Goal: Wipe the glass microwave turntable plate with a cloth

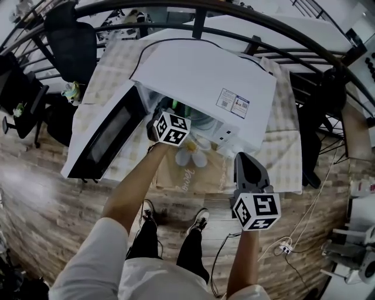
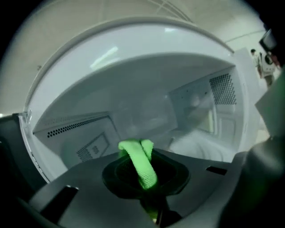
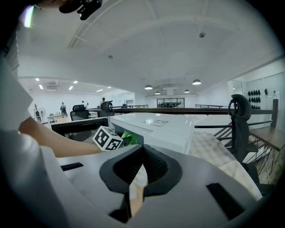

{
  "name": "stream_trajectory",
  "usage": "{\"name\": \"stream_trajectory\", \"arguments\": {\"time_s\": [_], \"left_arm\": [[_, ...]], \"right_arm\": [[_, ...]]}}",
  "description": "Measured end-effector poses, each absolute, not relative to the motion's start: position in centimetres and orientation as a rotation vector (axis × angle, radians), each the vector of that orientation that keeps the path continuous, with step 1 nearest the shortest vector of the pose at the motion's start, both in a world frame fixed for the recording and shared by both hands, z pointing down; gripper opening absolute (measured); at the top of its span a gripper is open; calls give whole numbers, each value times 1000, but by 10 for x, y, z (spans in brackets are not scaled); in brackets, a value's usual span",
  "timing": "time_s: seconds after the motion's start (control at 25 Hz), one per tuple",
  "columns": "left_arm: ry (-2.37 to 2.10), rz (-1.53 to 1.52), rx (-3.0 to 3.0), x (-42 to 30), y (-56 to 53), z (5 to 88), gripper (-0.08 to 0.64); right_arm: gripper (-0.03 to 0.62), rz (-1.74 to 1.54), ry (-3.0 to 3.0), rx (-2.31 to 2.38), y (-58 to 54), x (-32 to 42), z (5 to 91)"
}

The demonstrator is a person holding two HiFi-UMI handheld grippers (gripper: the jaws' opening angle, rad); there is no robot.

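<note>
The white microwave stands on a table with its door swung open to the left. My left gripper reaches into the cavity and is shut on a green cloth, which also shows at the opening in the head view. The glass turntable plate is a pale, blurred disc on the cavity floor, to the right beyond the jaws. My right gripper hangs in front of the microwave's right corner, shut with nothing in it. In the right gripper view, the left gripper's marker cube is at the opening.
A checked tablecloth covers the table, and a flower-print piece hangs over its front edge. Office chairs and a curved railing lie behind. A cable and power strip are on the wood floor at right.
</note>
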State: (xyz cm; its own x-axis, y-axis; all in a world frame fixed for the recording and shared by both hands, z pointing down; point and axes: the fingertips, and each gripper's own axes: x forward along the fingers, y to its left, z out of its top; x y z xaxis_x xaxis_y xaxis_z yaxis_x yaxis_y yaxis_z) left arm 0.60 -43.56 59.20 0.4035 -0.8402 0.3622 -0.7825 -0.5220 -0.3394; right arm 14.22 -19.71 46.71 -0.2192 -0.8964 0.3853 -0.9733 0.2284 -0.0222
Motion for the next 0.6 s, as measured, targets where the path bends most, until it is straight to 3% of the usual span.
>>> {"name": "stream_trajectory", "arguments": {"time_s": [0.28, 0.6], "left_arm": [[1480, -1057, -2418, -11, -467, 626, 56], [1323, -981, -2855, 34, -426, 640, 54]], "right_arm": [[15, 418, -2212, 1742, -198, 145, 481], [15, 449, -2244, 1769, -201, 149, 475]]}}
